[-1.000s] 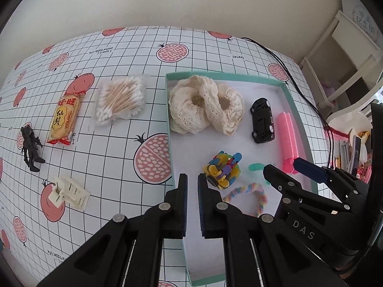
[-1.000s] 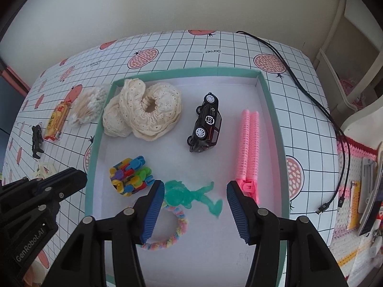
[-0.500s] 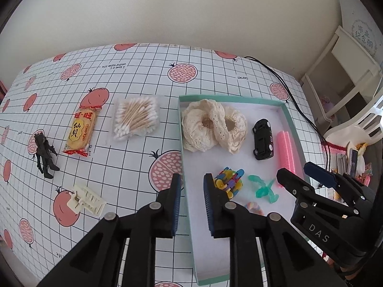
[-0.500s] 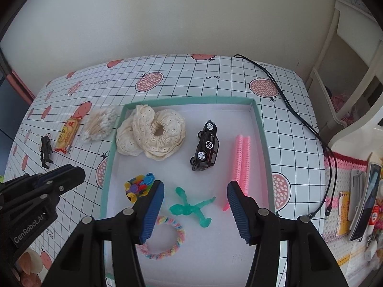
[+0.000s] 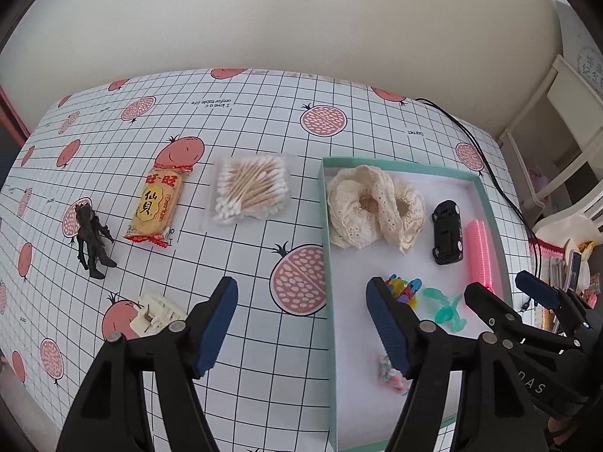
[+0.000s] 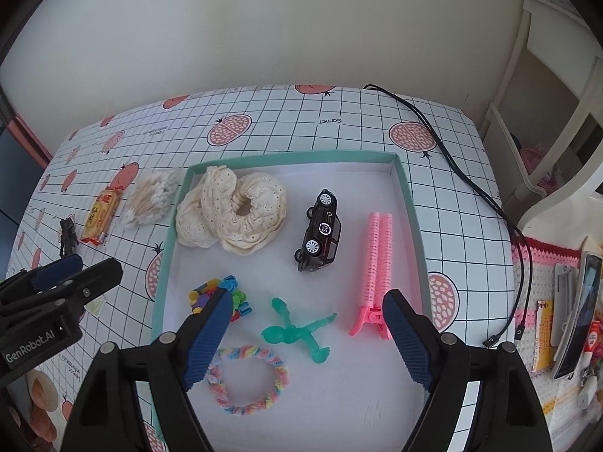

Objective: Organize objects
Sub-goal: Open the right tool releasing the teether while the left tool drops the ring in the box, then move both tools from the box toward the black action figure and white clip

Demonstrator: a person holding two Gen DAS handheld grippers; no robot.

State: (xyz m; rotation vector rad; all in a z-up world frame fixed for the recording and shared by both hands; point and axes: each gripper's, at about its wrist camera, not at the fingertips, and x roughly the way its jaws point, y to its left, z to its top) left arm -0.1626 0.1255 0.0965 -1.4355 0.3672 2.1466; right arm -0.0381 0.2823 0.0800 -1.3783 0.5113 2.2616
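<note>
Bright, even daylight; sharp focus; fisheye-curved, vignetted edges.

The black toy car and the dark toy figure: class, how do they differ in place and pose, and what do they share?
Place: the black toy car lies inside the teal box; the dark toy figure lies outside it on the gridded tablecloth.
Pose: in the right wrist view the car is tipped on its side, wheels showing; the figure lies flat with its limbs spread.
Neighbours: the car lies beside the pink hair clip; the figure lies beside the snack packet.
Shared: both are small, dark toys, held by neither gripper.
</note>
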